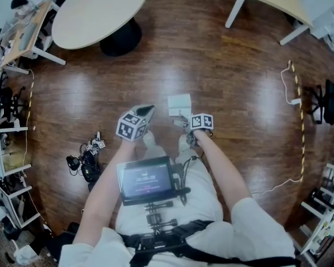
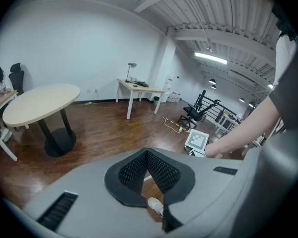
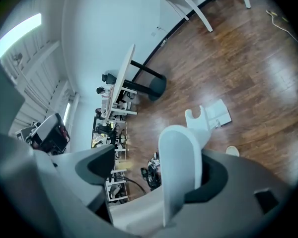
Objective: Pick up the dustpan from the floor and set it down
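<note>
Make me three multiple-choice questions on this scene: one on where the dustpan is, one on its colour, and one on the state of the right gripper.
1. Where is the dustpan?
A. on the round table
B. on the floor
C. on a chair

2. What colour is it?
A. white
B. red
C. black

3. How do the jaws of the right hand-held gripper stand?
A. apart
B. shut on a cloth
C. out of view

Answers:
1. B, it lies on the wood boards.
2. A, both the pan and the handle are white.
3. A, a gap shows beside the handle standing between them.
</note>
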A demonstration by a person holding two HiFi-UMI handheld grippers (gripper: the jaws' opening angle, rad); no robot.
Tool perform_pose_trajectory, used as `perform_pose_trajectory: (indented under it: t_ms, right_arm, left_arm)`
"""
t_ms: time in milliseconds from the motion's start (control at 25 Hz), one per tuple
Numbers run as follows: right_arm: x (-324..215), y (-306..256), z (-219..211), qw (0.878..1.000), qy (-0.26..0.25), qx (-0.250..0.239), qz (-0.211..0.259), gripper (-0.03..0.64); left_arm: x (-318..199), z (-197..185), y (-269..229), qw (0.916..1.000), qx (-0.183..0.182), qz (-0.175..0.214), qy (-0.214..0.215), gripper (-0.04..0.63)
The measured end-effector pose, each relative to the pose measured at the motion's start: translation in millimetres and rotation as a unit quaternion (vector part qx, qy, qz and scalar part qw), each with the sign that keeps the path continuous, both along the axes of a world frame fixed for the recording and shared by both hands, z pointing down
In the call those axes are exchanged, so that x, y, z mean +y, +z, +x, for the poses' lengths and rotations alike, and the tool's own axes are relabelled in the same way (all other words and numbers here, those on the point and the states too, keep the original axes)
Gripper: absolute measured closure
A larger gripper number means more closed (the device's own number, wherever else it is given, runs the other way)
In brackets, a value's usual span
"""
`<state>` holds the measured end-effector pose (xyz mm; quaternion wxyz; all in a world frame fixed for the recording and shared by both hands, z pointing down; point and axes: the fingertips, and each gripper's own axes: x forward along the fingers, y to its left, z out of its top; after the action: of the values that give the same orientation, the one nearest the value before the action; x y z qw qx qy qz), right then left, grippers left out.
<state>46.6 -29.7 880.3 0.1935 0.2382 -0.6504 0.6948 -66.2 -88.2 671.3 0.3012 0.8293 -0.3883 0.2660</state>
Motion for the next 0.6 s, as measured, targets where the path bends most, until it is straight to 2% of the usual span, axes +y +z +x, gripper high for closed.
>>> perform_pose_trajectory:
  t_ms: [120,280,360,440,480,520,600]
  right_arm:
    - [5,0,10,1.000,-0.011,0.006,-0.007,0.094]
    - [12,8,23,0.999,-0.025,0.028,-0.011,0.040]
    - [15,8,28,0.998,-0.039,0.046,0.005,0.009]
    - [13,6,36,0.995,-0.040,0.080,0.035,0.009]
    - [11,5,39,0.995,-0.025,0.086,0.042,0.011]
    - [12,5,40,0.997,0.003,0.071,0.028,0.011]
    - [20,7,40,0.998,0.050,0.029,-0.025,0.011]
  left_arm:
    - [7,12,-1,1.0000,-0.001,0.002,-0.008,0.600]
    - [19,30,-1,0.9998,0.000,0.006,-0.021,0.600]
    - [25,37,-3,0.9996,0.002,0.008,-0.029,0.600]
    - [29,40,-4,0.9993,0.004,0.010,-0.036,0.600]
    - [30,40,-4,0.9991,0.005,0.011,-0.039,0.600]
    - [32,39,-4,0.9990,0.006,0.011,-0.043,0.601]
    - [34,38,-3,0.9988,0.006,0.012,-0.047,0.600]
